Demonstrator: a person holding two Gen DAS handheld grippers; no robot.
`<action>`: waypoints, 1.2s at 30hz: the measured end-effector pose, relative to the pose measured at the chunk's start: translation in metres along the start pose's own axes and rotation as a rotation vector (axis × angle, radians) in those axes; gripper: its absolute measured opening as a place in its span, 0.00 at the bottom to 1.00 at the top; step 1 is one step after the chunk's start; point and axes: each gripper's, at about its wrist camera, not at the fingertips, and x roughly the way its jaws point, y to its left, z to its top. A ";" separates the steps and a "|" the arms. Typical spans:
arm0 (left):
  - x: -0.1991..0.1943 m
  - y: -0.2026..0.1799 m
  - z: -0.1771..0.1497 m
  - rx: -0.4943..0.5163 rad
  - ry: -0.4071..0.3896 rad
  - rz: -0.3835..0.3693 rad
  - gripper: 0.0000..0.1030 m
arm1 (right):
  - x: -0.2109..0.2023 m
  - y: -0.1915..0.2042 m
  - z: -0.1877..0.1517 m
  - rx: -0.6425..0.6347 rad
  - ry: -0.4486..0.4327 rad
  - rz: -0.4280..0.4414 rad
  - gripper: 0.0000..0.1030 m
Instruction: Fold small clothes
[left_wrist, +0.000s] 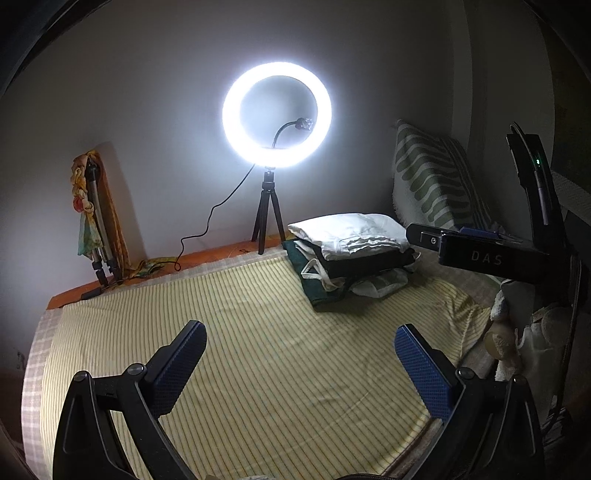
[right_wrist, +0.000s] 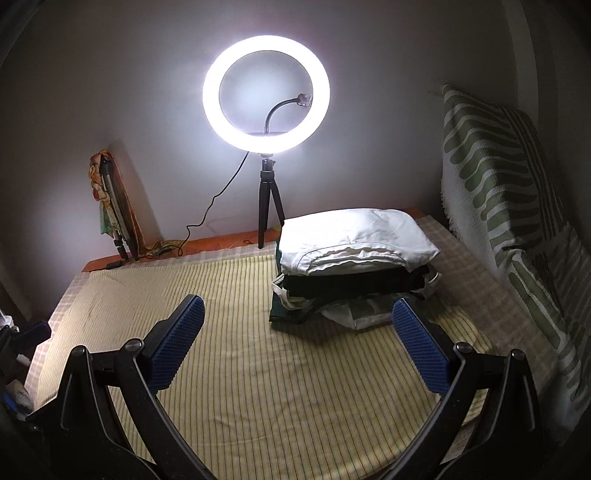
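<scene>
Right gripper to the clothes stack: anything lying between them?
Nothing: only bare striped sheet runs from the open right gripper to the clothes stack, as the right wrist view shows.

Left gripper (left_wrist: 300, 350) jaws spread wide, right gripper (right_wrist: 297, 328) jaws likewise, both empty

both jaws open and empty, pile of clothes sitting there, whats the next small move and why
Probably ease the right gripper forward to the white garment topping the stack: its jaws stand wide with nothing between them, and the striped sheet in front lies bare for folding.
</scene>
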 end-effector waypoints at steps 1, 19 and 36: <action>0.000 0.000 -0.003 0.001 -0.004 0.002 1.00 | 0.000 0.000 -0.002 0.004 -0.008 -0.005 1.00; 0.007 -0.005 -0.028 0.011 0.011 0.030 1.00 | 0.034 0.012 -0.025 -0.018 0.048 -0.005 1.00; 0.011 -0.001 -0.029 -0.004 0.026 0.030 1.00 | 0.043 0.013 -0.029 0.002 0.075 0.004 1.00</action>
